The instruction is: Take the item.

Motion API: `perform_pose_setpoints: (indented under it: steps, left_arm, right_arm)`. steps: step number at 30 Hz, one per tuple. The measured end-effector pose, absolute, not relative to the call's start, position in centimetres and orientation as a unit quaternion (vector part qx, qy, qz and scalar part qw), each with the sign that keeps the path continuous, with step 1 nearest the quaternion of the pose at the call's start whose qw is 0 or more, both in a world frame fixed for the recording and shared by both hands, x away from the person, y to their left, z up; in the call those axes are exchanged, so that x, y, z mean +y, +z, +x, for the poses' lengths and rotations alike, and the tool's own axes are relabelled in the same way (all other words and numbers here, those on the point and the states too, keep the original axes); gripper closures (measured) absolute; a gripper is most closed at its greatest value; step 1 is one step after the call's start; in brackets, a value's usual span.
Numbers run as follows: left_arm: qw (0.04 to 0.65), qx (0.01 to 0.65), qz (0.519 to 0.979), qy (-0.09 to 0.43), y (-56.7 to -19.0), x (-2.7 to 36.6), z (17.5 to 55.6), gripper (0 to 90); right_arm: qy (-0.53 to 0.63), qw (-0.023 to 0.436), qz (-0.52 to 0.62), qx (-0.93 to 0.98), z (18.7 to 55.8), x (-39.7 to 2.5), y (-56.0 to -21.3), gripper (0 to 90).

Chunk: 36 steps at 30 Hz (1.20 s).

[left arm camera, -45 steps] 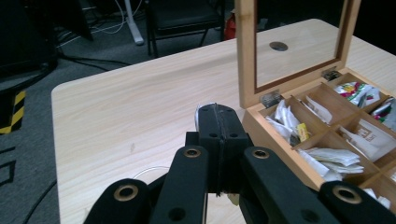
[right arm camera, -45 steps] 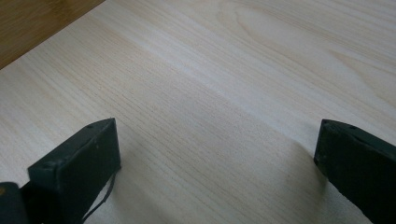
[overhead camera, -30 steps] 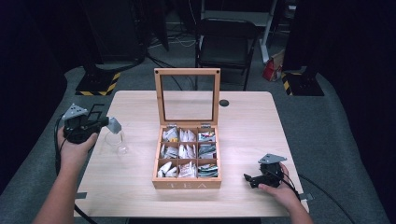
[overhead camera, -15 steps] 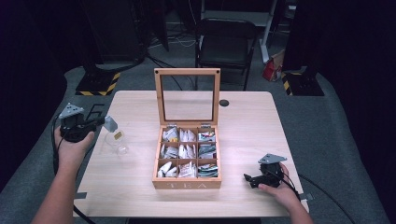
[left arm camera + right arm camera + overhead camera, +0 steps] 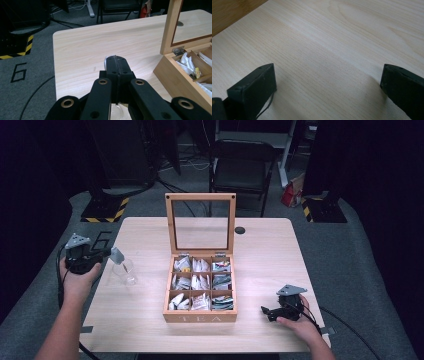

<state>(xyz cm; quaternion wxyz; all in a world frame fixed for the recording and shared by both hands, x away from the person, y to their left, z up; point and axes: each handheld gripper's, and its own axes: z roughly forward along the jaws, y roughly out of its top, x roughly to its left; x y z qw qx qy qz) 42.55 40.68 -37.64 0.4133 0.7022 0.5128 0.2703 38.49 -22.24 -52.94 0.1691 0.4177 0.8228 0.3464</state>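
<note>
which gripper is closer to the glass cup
Left. The left gripper is just above the glass cup, left of the tea box; the right gripper rests across the box, far off.

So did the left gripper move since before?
Yes. The left gripper, shut on a tea bag, slid left, farther from the tea box, above the glass.
</note>
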Motion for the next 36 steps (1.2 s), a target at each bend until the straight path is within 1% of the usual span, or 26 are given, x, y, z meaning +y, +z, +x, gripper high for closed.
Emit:
perform_pose_setpoints:
  steps: [36]
  left_arm:
    - [0.392, 0.530, 0.707, 0.257, -41.4, 39.8, 43.3, 90.0]
  right_arm:
    - [0.347, 0.169, 0.418, 0.823, 38.5, -22.2, -52.9, 0.0]
